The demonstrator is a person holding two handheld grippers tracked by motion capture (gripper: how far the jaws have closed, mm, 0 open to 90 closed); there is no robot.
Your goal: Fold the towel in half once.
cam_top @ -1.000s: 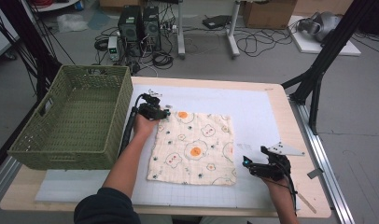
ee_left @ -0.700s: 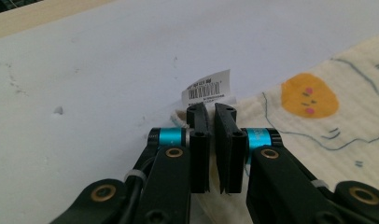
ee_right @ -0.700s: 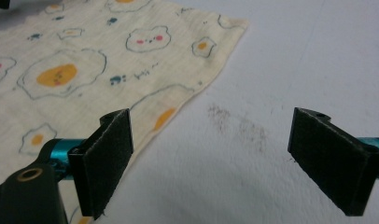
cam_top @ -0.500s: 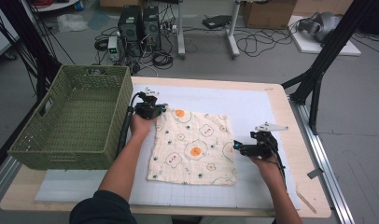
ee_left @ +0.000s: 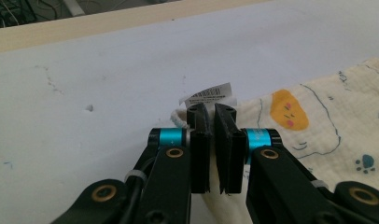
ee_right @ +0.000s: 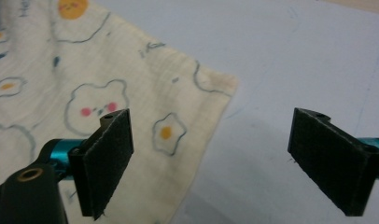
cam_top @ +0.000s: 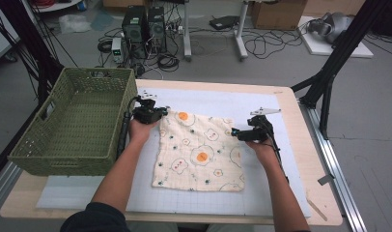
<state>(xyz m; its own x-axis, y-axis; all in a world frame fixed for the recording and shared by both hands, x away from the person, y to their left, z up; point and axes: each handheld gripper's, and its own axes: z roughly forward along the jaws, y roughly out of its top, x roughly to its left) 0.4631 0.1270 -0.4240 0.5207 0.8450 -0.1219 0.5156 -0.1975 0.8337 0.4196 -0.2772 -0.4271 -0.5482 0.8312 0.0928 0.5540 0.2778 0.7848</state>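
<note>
**Cloth corner pinched at left, right jaws spread over the other corner**

In the left gripper view, the left hand-held gripper (ee_left: 211, 140) hides the corner of the cream square muslin cloth printed with fried eggs and bears (ee_left: 318, 126) that it pinches; a white label (ee_left: 210, 94) peeks out above. The cloth lies flat at the centre of the pale worktop (cam_top: 223, 99), edges slightly skewed, no clear long axis. The right hand-held gripper (ee_right: 211, 158) stands spread above the cloth's right upper corner. A green woven basket (cam_top: 73, 121) sits at left.
</note>
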